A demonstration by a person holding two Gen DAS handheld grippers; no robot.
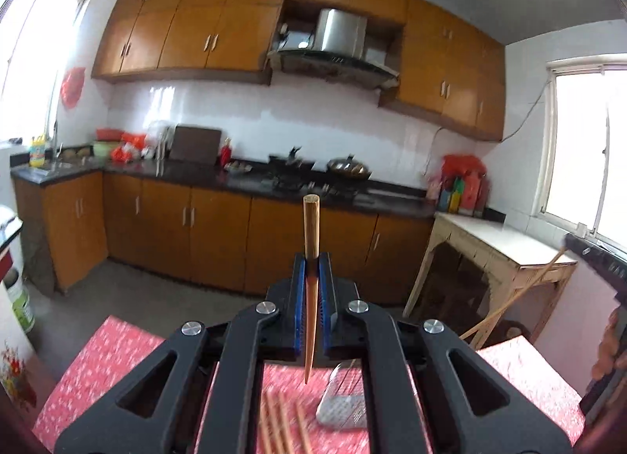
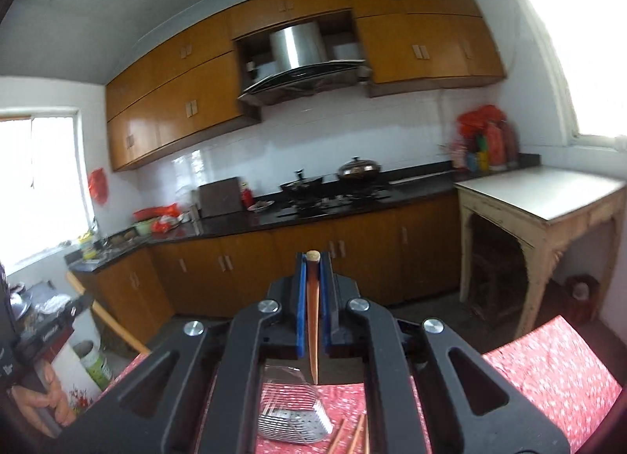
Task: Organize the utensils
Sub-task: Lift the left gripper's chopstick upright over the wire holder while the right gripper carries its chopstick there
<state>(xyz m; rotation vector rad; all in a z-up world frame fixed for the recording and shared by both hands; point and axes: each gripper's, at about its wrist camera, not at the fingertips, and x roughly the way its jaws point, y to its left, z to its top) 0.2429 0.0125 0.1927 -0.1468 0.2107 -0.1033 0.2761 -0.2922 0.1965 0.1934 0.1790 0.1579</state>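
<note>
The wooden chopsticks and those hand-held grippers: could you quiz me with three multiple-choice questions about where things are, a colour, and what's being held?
1. Where is the perforated metal utensil holder?
A. on the red floral tablecloth
B. on the black stove
C. on the white side table

2. What colour are the gripper pads?
A. green
B. blue
C. yellow

3. What does the left hand-held gripper hold?
A. nothing
B. a spoon
C. one tapered wooden chopstick

Answers: 1 A, it lies on the cloth beside loose chopsticks. 2 B, blue strips line both fingers. 3 C, the stick is pinched upright; the right hand-held gripper grips another.
</note>
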